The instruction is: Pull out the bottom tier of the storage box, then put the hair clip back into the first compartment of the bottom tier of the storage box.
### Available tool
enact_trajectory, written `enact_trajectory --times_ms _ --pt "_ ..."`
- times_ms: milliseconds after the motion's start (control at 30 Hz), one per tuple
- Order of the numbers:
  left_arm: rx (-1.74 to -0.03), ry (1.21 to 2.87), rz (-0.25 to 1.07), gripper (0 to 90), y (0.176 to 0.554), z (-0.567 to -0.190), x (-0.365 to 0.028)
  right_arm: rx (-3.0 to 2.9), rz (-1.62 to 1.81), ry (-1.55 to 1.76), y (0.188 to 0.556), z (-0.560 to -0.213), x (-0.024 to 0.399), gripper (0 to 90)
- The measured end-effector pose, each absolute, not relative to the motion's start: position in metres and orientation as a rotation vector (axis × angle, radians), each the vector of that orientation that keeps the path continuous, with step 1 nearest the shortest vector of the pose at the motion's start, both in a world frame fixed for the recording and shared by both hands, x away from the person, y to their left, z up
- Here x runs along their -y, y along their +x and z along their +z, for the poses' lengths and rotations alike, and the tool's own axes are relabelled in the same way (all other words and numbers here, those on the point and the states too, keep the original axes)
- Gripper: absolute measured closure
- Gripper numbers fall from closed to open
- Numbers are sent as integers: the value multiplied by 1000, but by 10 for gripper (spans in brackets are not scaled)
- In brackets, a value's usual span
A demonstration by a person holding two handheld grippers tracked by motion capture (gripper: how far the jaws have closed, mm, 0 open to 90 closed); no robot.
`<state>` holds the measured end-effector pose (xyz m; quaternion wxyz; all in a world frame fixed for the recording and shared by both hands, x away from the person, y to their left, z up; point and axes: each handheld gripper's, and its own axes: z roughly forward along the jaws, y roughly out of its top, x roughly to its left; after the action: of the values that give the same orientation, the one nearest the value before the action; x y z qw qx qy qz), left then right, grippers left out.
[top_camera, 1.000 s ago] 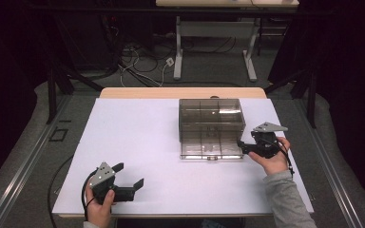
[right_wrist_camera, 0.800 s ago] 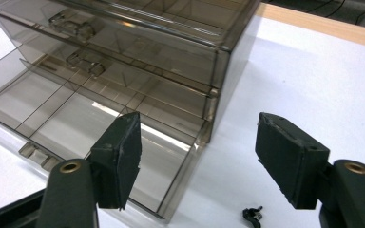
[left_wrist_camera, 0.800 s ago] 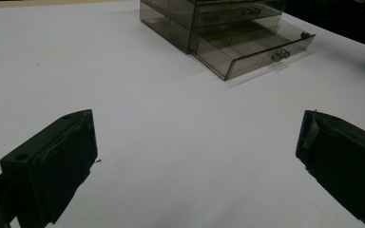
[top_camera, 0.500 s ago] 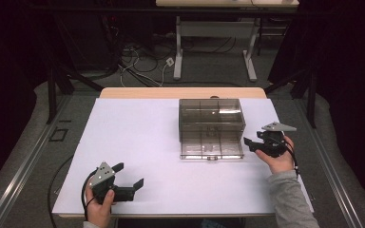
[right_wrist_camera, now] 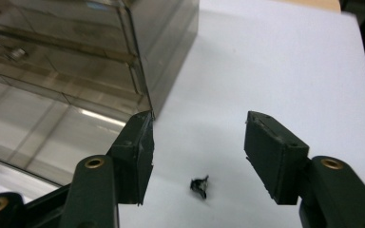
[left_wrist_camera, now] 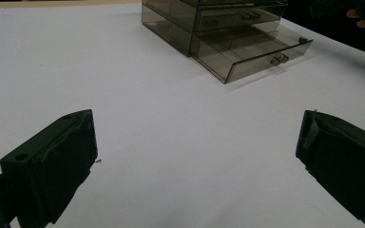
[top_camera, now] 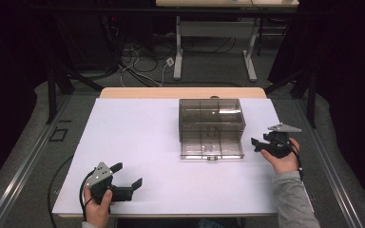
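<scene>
fingers of right gripper parted, just closing, gripping nothing – its view reveals small black object between

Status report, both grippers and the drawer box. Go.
Left gripper open, idle near table edge. Right gripper open, jaws just closing partway over a small dark object beside the drawer box. Bottom drawer pulled out. Nothing in the way.

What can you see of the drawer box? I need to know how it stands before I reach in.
The drawer box is smoky see-through plastic with stacked drawers. Its bottom drawer is pulled out toward the person and has a small handle on its front. It stands upright on the white table, right of centre. Neither gripper touches it.
</scene>
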<state>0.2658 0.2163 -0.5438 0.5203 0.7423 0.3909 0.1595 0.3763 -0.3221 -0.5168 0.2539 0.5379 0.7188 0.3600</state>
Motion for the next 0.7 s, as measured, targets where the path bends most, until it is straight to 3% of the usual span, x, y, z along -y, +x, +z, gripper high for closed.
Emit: enact_trajectory --times_ms 400,700 --pt "-933 1784 377 3 268 -544 -214 -1906 892 1656 380 -535 325 557" --pt "-935 1789 386 3 265 -544 -215 -1873 922 1777 383 -537 325 594"
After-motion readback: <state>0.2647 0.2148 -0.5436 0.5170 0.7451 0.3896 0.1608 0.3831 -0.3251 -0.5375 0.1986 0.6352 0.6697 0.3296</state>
